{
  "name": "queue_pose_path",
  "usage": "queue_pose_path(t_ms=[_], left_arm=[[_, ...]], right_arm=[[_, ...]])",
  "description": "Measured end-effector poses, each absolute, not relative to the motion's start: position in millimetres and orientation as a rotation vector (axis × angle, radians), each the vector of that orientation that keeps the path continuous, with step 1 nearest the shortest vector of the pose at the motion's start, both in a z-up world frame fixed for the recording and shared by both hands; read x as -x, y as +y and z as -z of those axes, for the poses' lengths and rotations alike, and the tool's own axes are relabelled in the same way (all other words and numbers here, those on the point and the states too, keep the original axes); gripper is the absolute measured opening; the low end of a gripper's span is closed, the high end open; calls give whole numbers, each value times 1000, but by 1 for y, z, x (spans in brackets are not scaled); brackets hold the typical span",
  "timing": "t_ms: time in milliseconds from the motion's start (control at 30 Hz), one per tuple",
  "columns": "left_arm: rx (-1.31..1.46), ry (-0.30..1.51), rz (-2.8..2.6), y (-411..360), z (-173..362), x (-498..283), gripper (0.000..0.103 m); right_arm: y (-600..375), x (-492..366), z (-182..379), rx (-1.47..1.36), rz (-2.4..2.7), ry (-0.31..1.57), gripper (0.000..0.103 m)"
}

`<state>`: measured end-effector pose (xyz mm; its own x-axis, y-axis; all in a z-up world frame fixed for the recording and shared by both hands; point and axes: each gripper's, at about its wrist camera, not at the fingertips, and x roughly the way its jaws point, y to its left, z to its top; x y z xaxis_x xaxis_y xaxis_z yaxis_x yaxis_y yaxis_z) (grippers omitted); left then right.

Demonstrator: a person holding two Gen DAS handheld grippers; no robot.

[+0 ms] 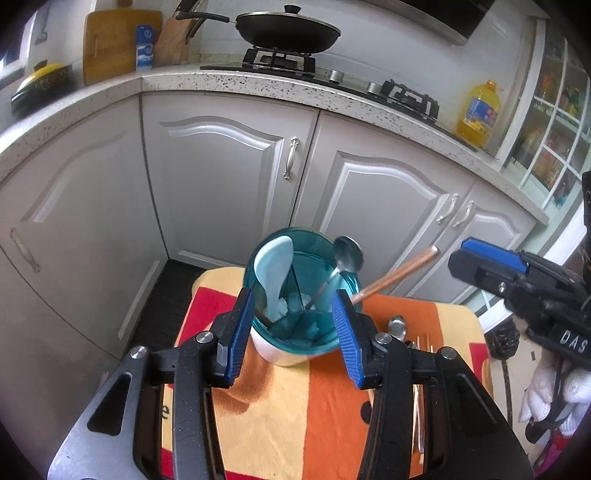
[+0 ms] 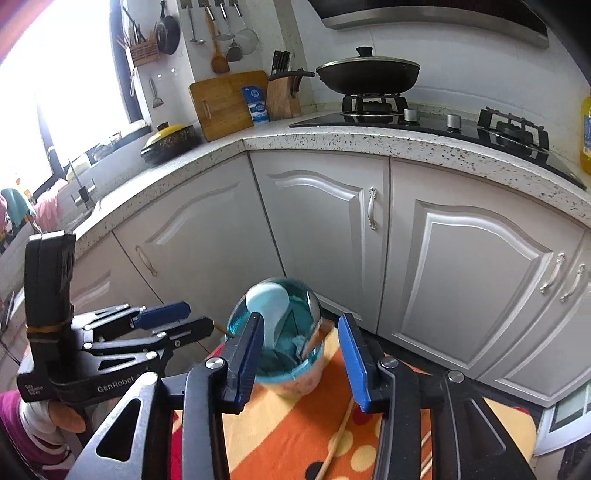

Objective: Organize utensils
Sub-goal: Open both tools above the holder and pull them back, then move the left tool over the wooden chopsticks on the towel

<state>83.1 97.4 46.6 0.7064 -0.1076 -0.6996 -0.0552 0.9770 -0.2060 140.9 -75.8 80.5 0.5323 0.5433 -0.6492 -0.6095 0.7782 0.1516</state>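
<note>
A teal utensil cup stands on an orange patterned cloth. It holds a light blue ceramic spoon, a metal spoon and a brown chopstick. My left gripper is open, its blue fingers either side of the cup. My right gripper is open and empty, just in front of the cup; it also shows at the right of the left wrist view. A metal spoon and chopsticks lie on the cloth.
White cabinet doors and a speckled counter stand behind the cloth. On the counter are a black wok on the stove, a cutting board, a knife block and an oil bottle.
</note>
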Motion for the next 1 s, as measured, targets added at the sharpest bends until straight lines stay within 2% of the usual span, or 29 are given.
queue_pose_path(t_ms=[833,867,933,1000], left_arm=[[160,862,131,22,-17,-44,43],[163,870,134,21,-14,-44,44],[178,895,149,18,-5,-44,51],[192,924,167,14,5,-45,51]], right_arm=[[-172,-69,-30,59,-493,836,42],[-179,-69,-25,55,-480,848,42],[-189,-69,-14,45,-458,873,42],[-200,-72,1,25,-438,911,42]])
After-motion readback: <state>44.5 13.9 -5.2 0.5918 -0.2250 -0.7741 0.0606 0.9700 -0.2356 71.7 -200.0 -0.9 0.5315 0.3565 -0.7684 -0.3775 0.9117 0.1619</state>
